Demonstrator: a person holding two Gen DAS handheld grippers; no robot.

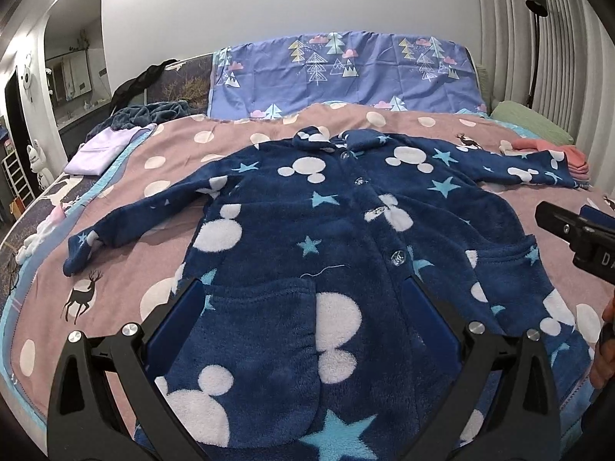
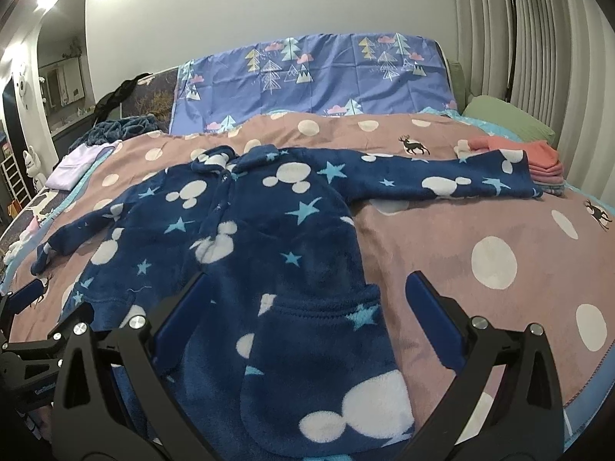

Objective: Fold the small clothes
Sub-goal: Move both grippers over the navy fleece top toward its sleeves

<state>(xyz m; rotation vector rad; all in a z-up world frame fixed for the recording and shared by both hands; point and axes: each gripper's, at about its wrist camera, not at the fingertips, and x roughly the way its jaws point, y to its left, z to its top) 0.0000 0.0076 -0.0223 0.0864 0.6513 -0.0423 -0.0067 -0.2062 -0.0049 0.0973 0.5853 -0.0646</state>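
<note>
A small navy fleece jacket (image 1: 307,238) with white mouse heads and blue stars lies flat on the bed, buttoned, front up, both sleeves spread out. My left gripper (image 1: 303,292) hovers open above its lower left pocket. My right gripper (image 2: 307,292) hovers open above the right pocket (image 2: 319,330) at the jacket's lower right edge. Nothing sits between either pair of fingers. In the left wrist view the right gripper (image 1: 576,234) shows at the right edge, with part of a hand (image 1: 603,345) below it. The left gripper (image 2: 34,326) shows at the right wrist view's left edge.
The bed has a pink dotted cover (image 2: 480,249). Folded pink clothes (image 2: 538,161) lie by the right sleeve's cuff. A lilac garment (image 1: 100,150) and a dark blanket (image 1: 150,113) lie far left. A purple tree-print sheet (image 1: 346,73) covers the headboard; a green pillow (image 2: 511,119) lies far right.
</note>
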